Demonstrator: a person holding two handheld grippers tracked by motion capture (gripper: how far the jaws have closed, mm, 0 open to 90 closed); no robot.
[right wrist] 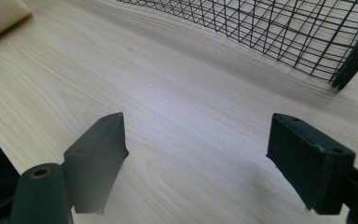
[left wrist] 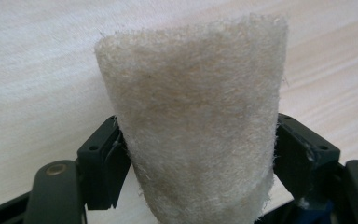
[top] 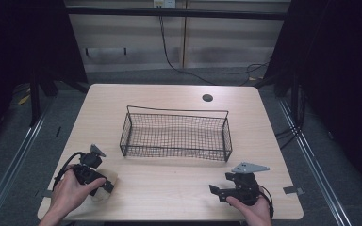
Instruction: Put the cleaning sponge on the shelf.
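Could slip free on the lift — soft felt pad (left wrist: pixel 191 121) squeezed only at its near end, most of it jutting past the jaws, so a droop or a snag on the wire basket (top: pixel 175 134) rim seems likely. Left gripper (top: pixel 104 184), at the counter's (top: pixel 169 188) near-left corner: jaws clamped on the pad, 1 at each side, pad resting on the wood. Right gripper (right wrist: pixel 205 154): jaws wide apart over bare wood, holding nothing.

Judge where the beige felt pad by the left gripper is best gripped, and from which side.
Probably across its narrow width, as the left gripper takes it, coming from the table's near edge: the felt pad is soft and bows between the pads, so a mid-body pinch should hold.
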